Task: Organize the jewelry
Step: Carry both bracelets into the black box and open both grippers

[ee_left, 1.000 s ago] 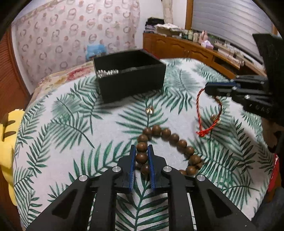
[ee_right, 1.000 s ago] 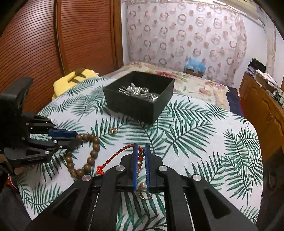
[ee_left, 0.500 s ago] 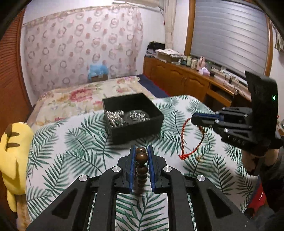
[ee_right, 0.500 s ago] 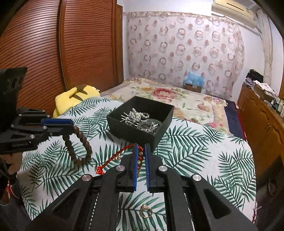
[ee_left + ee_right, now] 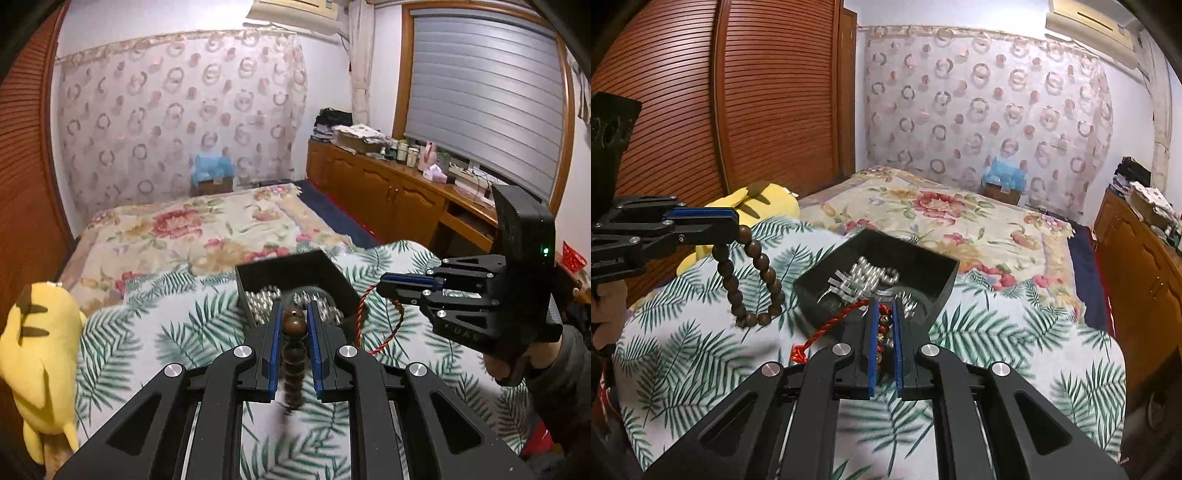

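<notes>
My left gripper (image 5: 293, 314) is shut on a brown wooden bead bracelet (image 5: 293, 354), which hangs in the air below its pads; the loop also shows in the right wrist view (image 5: 753, 280). My right gripper (image 5: 885, 314) is shut on a red braided cord bracelet (image 5: 831, 321) with small gold beads, lifted off the cloth. A black open box (image 5: 923, 266) holding silver jewelry (image 5: 868, 277) stands on the leaf-print cloth just beyond both grippers. In the left wrist view the right gripper (image 5: 386, 286) hangs right of the box (image 5: 295, 269), with the red cord (image 5: 360, 321) dangling.
A leaf-print cloth (image 5: 147, 332) covers the surface, with a floral bedspread (image 5: 184, 229) behind it. A yellow plush toy (image 5: 37, 362) lies at the left edge. A wooden cabinet (image 5: 388, 199) with clutter runs along the right wall. A slatted wooden door (image 5: 738, 92) stands at the left.
Both grippers have risen off the cloth with their bracelets and come closer to the black box. The bead bracelet, lying flat a second ago, now hangs free from the left gripper.
</notes>
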Motion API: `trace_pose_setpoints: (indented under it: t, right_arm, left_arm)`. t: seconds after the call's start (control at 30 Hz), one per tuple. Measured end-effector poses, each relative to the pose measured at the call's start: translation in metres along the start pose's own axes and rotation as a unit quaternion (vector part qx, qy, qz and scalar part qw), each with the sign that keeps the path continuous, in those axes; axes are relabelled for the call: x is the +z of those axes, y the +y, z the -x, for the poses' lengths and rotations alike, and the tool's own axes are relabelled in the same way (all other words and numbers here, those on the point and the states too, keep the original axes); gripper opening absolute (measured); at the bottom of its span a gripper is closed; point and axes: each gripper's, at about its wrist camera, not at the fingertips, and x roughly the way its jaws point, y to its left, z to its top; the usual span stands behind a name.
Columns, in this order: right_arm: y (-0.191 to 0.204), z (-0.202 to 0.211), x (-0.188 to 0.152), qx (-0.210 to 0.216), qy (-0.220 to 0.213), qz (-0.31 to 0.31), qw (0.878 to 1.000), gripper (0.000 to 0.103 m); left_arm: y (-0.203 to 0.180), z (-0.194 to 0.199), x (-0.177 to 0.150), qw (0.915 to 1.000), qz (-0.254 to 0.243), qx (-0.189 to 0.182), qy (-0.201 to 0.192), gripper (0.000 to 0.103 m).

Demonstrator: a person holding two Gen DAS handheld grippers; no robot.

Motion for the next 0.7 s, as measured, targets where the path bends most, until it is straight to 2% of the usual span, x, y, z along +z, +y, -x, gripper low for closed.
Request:
trace_pose_setpoints:
  t: [0.33, 0.63, 0.7]
  right_arm:
    - [-0.025, -0.040, 0.032, -0.004, -0.016, -0.028, 0.999, 0.008]
    - [-0.022, -0.072, 0.023, 0.015, 0.024, -0.022, 0.999, 0.009]
    - [-0.020, -0.075, 0.020, 0.018, 0.032, -0.018, 0.999, 0.013]
  left_arm:
    - [0.012, -0.029, 0.041, 0.9999, -0.003, 0.014, -0.008, 0.012]
    - [0.021, -0.058, 0.050, 0.9998, 0.007, 0.017, 0.002, 0.012]
    - [0.022, -0.062, 0.049, 0.9998, 0.009, 0.017, 0.006, 0.012]
